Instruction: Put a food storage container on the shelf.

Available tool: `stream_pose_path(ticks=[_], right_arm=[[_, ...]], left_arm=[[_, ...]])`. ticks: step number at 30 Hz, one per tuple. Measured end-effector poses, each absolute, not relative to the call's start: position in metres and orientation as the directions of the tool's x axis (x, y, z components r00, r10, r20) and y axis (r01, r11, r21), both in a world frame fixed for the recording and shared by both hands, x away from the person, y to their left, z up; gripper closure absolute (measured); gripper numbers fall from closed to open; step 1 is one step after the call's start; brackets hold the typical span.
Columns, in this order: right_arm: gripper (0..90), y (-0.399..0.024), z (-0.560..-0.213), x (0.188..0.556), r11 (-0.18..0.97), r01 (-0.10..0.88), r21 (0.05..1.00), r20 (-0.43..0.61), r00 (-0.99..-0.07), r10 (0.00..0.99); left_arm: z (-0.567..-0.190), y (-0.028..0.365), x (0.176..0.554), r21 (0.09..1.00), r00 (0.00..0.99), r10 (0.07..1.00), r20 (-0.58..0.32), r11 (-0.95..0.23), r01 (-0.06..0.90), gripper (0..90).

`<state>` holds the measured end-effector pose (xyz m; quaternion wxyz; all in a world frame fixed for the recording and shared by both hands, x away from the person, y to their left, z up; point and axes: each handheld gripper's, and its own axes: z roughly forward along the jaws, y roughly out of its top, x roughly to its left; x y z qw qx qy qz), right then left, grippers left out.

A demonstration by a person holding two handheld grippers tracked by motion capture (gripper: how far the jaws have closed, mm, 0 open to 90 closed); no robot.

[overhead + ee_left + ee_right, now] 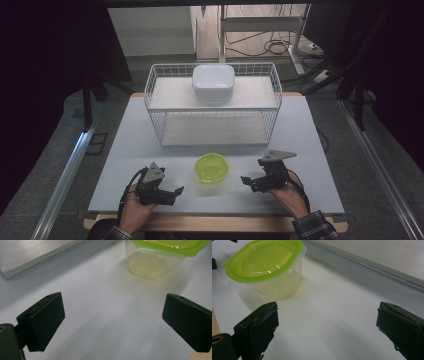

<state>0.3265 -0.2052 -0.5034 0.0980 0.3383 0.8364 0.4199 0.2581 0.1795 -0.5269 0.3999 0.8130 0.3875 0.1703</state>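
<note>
Table [300,150]: one container [211,168], one basket [165,85].

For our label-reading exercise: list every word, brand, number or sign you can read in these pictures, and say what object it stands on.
None can be read: no view shows legible text.
green-lidded container: small raised marks on the lid, too faint to read.
white lidded box: plain.
wire basket shelf: plain.
left gripper and right gripper: black pads without lettering.

A pale counter [125,165] carries a green-lidded clear container [211,168] near its front and a white wire rack [214,107] behind.
</note>
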Motion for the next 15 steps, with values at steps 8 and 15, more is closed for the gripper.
stream_pose_path(ticks=[8, 15], right_arm=[[3.8, -0.193, -0.497, 0.33, 0.416, 0.512, 0.752, 0.171, -0.76, 0.627], [10.0, -0.189, -0.489, 0.339, 0.39, 0.566, 0.726, 0.244, -0.742, 0.625]], left_arm=[[-0.527, 0.18, 0.258, 0.783, 0.643, 0.766, -0.028, -0.383, 0.491, 4.2], [-0.529, 0.179, 0.259, 0.779, 0.646, 0.763, -0.025, -0.39, 0.491, 4.1]])
